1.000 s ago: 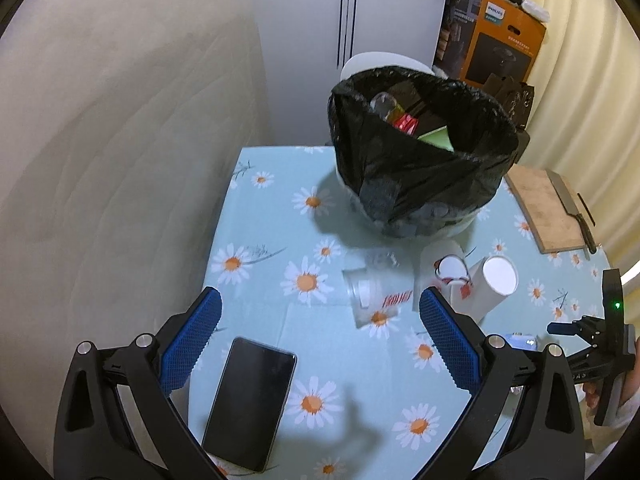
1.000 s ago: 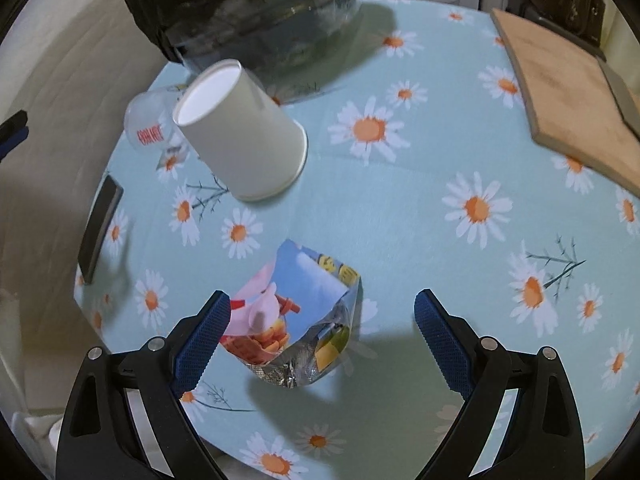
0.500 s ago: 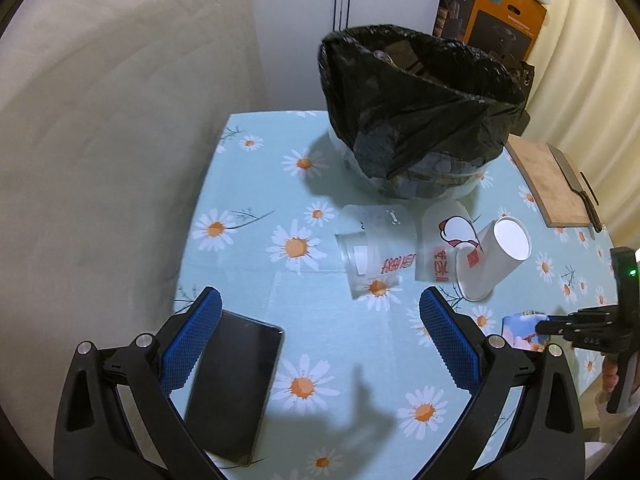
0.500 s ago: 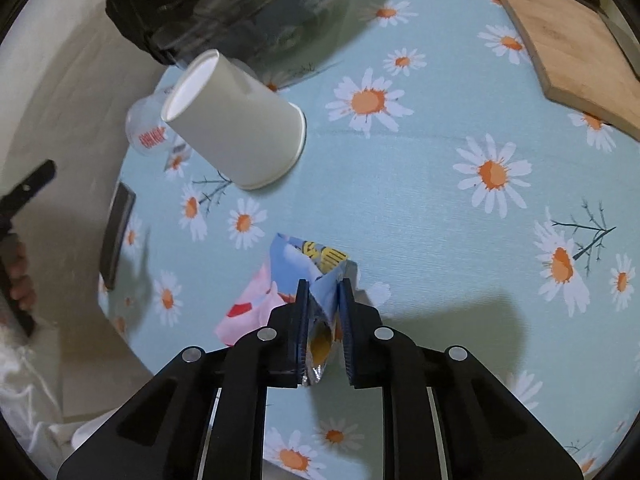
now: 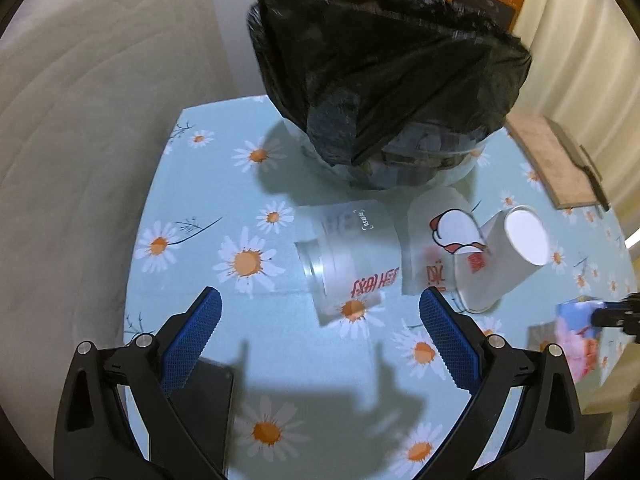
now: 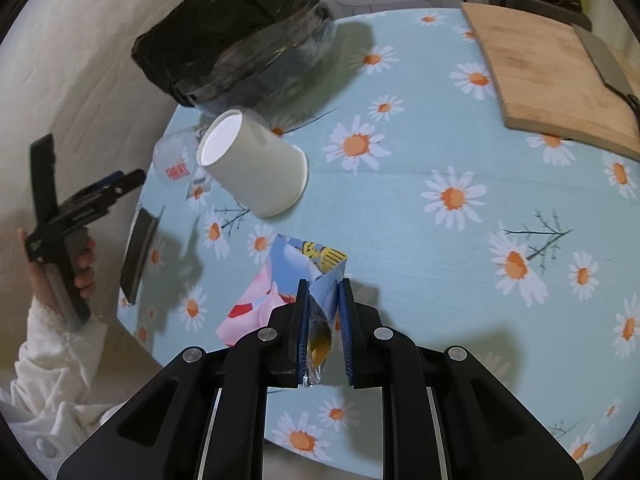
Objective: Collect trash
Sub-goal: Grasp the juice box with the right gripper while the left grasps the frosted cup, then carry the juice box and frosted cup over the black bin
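My right gripper [image 6: 323,284] is shut on a colourful snack wrapper [image 6: 304,268] and holds it just above the daisy tablecloth; the wrapper also shows in the left wrist view [image 5: 576,332]. My left gripper [image 5: 316,312] is open and empty, just short of a clear plastic cup [image 5: 348,256] lying on its side. A second clear cup [image 5: 436,248] and a white paper cup [image 5: 508,256] lie next to it. The white cup [image 6: 252,168] also shows in the right wrist view. A bin lined with a black bag [image 5: 384,80] stands behind the cups.
A black phone [image 5: 200,412] lies under my left gripper, near the table's edge. A wooden cutting board [image 6: 556,76] with a knife [image 6: 608,64] lies at the far right. A beige wall is close on the left. Boxes stand behind the table.
My right gripper has closed on the snack wrapper and lifted it a little. My left gripper has moved forward and lower, closer to the clear cup.
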A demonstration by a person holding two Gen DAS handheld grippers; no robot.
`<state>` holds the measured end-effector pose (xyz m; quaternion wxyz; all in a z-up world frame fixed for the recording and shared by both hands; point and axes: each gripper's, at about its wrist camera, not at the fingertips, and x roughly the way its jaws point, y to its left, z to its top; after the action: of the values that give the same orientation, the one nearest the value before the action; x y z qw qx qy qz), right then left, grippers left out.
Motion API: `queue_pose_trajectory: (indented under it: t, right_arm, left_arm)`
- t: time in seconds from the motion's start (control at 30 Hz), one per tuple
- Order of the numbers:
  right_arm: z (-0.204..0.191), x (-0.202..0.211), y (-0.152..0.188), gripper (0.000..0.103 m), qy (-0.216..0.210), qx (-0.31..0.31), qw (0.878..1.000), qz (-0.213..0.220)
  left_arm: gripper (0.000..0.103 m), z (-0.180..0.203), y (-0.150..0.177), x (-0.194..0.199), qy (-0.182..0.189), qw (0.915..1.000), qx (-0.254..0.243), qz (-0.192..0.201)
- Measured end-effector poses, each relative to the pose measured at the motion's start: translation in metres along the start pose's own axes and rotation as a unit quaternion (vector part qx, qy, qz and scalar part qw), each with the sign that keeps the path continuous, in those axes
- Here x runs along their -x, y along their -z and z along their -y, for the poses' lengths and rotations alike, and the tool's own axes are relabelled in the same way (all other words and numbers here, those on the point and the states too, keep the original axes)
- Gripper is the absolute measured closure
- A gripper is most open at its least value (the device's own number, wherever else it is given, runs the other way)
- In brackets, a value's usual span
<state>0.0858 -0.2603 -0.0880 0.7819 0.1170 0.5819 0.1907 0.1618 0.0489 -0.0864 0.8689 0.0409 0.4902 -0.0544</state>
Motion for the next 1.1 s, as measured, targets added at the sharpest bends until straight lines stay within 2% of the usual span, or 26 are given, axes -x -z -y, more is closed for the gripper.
queue_pose_trajectory:
  t: [0.33, 0.5, 0.57, 0.6, 0.63, 0.83, 1.1]
  right_arm:
    - [0.008, 0.021, 0.003, 0.089, 0.020, -0.020, 1.000, 0.011]
    - [0.009, 0.031, 0.007, 0.089, 0.028, -0.022, 0.999, 0.019]
    - [0.009, 0.034, 0.007, 0.089, 0.030, -0.021, 0.999, 0.022]
    - [0.009, 0.035, 0.006, 0.089, 0.031, -0.021, 0.999, 0.024]
    - [0.009, 0.036, 0.006, 0.089, 0.030, -0.020, 0.999, 0.025]
    - [0.006, 0.038, 0.002, 0.089, 0.025, -0.008, 0.999, 0.031]
    - [-0.006, 0.054, -0.013, 0.089, -0.013, 0.009, 0.998, 0.053]
  left_arm:
    - [0.006, 0.011, -0.016, -0.037, 0.010, 0.9999, 0.001, -0.011]
    - [0.006, 0.015, -0.022, -0.052, -0.008, 0.9998, 0.005, -0.019]
    - [0.022, 0.016, -0.023, -0.056, -0.007, 0.9996, 0.005, -0.026]
    - [0.043, 0.016, -0.023, -0.059, -0.001, 0.9993, 0.005, -0.037]
    - [0.051, 0.016, -0.022, -0.062, 0.000, 0.9989, 0.003, -0.046]
    - [0.051, 0.018, -0.011, -0.045, -0.001, 0.9992, -0.017, -0.037]
    - [0.051, 0.009, -0.004, -0.008, -0.004, 0.9997, -0.013, -0.021]
